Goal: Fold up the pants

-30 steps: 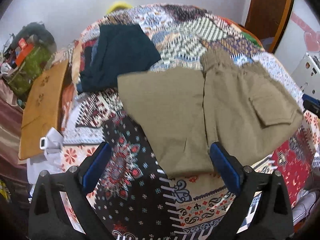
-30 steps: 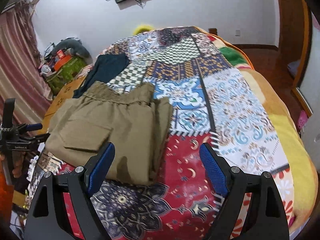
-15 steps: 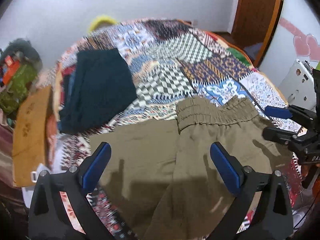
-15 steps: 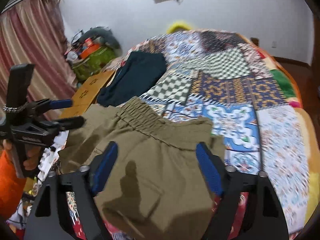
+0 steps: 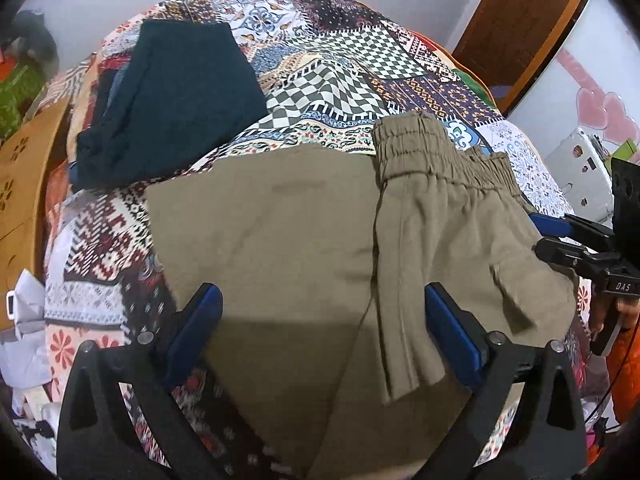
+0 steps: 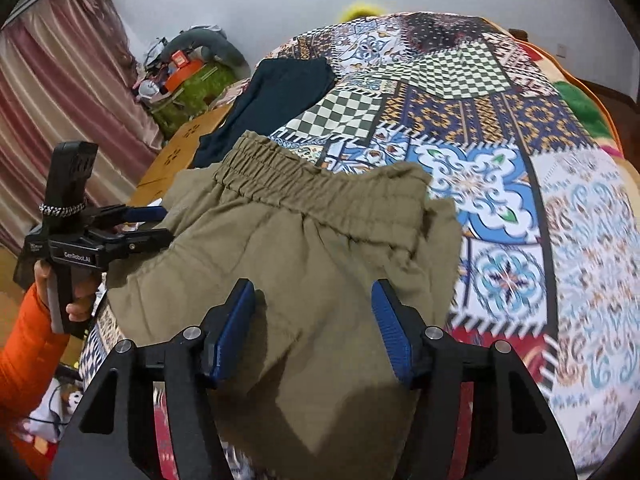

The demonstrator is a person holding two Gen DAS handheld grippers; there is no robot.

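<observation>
Big patchwork bed [image 5: 352,60] under everything. Tan pants [image 5: 304,240] folded at the near edge, waistband [image 5: 436,152] toward 1 o'clock. Dark clothes [image 5: 168,96] lying flat at 10 o'clock, just beside the pants. Left gripper [image 5: 320,320] low over the pants, blue fingers [image 5: 196,328] wide apart, holding nothing. Right gripper [image 6: 314,332] also spread wide over the pants, holding nothing.
</observation>
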